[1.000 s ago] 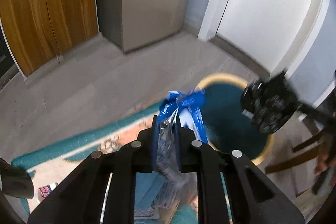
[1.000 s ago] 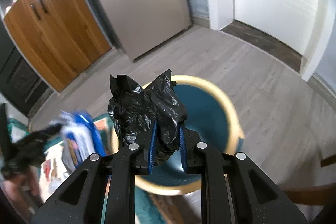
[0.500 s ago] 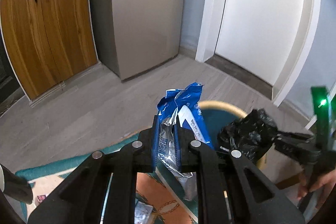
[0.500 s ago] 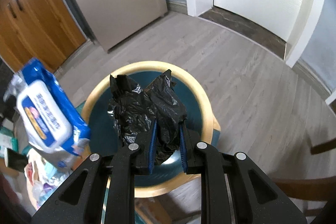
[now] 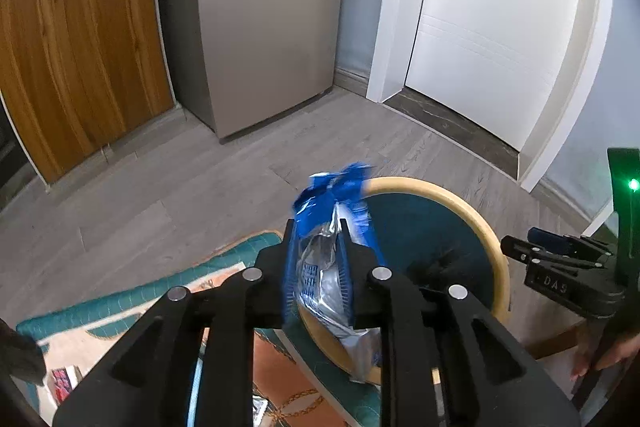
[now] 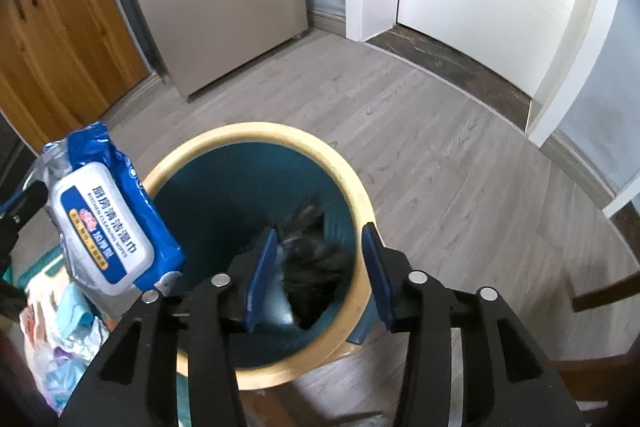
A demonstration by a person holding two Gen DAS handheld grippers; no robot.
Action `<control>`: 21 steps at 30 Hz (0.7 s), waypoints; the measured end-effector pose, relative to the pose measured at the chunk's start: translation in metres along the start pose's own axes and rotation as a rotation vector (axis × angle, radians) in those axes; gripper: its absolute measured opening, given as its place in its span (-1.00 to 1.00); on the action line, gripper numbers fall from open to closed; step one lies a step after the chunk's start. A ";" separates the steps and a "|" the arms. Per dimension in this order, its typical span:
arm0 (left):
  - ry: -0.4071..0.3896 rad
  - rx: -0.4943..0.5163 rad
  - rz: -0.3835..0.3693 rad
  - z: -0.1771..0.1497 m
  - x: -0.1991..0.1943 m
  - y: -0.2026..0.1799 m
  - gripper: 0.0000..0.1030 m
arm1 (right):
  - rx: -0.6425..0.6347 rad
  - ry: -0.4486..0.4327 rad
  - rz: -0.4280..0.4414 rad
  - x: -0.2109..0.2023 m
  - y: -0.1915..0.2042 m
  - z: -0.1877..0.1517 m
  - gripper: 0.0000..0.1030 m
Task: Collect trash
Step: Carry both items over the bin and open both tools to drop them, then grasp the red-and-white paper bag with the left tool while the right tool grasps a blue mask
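1. Currently, the left gripper [image 5: 318, 269] is carrying a blue wipes pack [image 6: 106, 211] at the bin's [image 6: 362, 201] left rim; its jaws are opening with the pack between them and the pads appear to be touching it, probably to drop it in.
2. The pack label is reading "KITCHEN CLEANING WIPES" under Chinese characters.
3. The right gripper [image 6: 322, 269] is opening over the bin, pads clear, while the black bag [image 6: 316, 259] is blurring, apparently falling inside.
4. The right gripper's body is showing "DAS".

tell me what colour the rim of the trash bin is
Pale yellow-tan, around a teal inside; the trash bin shows best in the right wrist view.
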State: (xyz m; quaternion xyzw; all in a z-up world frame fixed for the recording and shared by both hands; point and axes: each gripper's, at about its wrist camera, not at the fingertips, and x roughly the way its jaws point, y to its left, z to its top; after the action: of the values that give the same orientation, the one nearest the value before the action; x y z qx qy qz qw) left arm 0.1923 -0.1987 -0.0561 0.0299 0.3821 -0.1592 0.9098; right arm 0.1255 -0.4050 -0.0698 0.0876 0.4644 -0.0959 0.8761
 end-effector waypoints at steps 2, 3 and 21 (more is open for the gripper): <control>0.000 -0.012 0.005 -0.002 -0.002 0.005 -0.31 | 0.001 -0.013 0.010 -0.003 0.002 0.001 0.24; -0.005 -0.012 0.010 -0.004 -0.004 0.005 -0.17 | 0.001 -0.019 0.012 -0.004 0.002 0.002 0.43; -0.058 -0.021 0.118 -0.036 -0.080 0.039 0.88 | 0.017 -0.124 0.053 -0.039 0.021 0.008 0.89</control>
State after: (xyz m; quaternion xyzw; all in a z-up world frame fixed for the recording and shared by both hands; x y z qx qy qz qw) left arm 0.1275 -0.1343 -0.0282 0.0382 0.3548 -0.1022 0.9285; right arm 0.1158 -0.3834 -0.0317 0.1013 0.4057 -0.0817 0.9047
